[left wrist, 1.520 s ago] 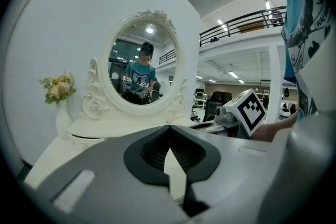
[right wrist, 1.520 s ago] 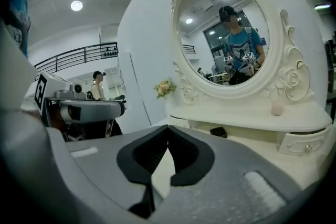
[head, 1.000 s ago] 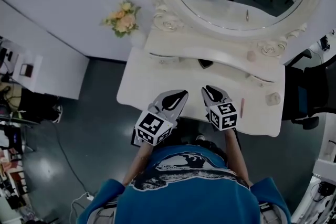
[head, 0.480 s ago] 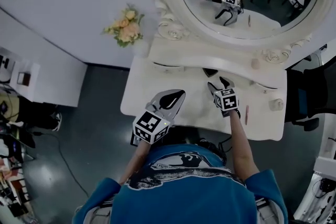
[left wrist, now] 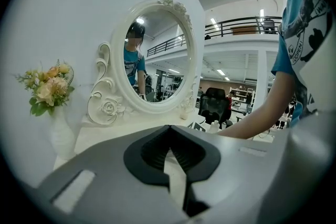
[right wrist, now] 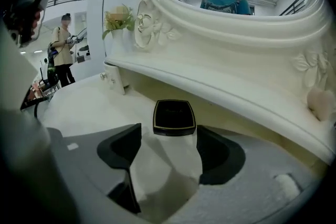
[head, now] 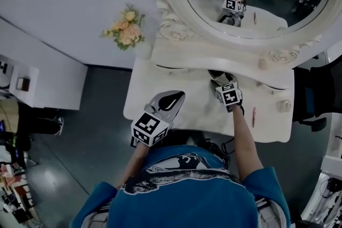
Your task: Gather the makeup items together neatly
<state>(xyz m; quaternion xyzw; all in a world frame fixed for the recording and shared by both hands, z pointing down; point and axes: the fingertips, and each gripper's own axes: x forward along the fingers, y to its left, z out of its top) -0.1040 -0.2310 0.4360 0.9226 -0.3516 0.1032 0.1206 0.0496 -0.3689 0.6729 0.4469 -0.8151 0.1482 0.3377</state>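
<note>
The right hand-held gripper (right wrist: 168,140), its jaws just opened wide and empty, faces the square black gold-rimmed compact (right wrist: 174,117) at the tabletop's (head: 160,94) back edge, and should next advance, then close.

Front left: table (head: 147,101) is left bare; open passage is seen there.
Back: table is overhung by the mirror shelf (right wrist: 226,89); headroom is cut.
Right gripper (right wrist: 169,138): fingers have just been opened wide; the gap is fronted by a black compact (right wrist: 174,117), untouched.
Right edge: passage is narrowed by a pink stick (head: 254,116) and a small jar (head: 282,106).
</note>
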